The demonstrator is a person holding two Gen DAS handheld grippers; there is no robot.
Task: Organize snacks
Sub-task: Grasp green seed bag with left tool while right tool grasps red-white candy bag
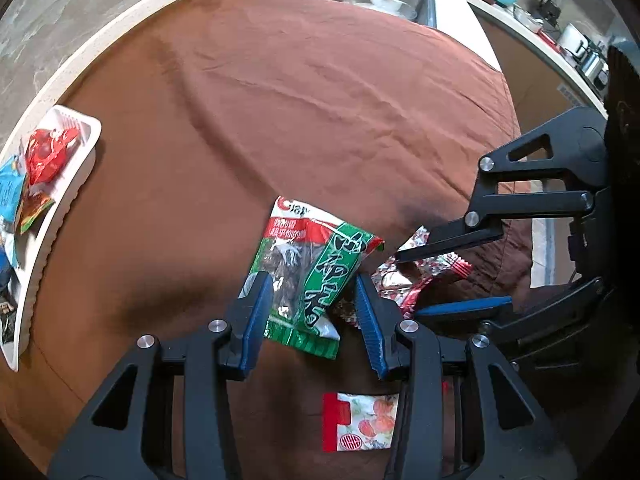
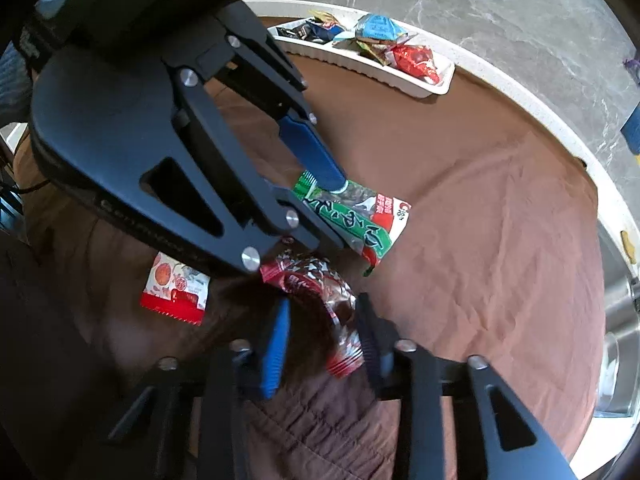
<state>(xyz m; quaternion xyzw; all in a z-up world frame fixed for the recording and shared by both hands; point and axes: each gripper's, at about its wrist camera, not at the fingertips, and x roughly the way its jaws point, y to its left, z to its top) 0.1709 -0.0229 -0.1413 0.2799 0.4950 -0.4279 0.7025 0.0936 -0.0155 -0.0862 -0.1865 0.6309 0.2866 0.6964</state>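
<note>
Pinching the crinkly green-and-white foil snack packet (image 1: 304, 276) at lower centre, the left gripper (image 1: 310, 304) held something light and slippery; the right gripper (image 2: 324, 332) straddled a red-and-silver wrapper (image 2: 320, 292), contact unclear

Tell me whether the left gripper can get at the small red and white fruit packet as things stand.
Probably not right away. The left gripper has the green snack bag between its fingers. The fruit packet lies uncovered on the brown cloth just beneath it, so the way is otherwise free.
</note>
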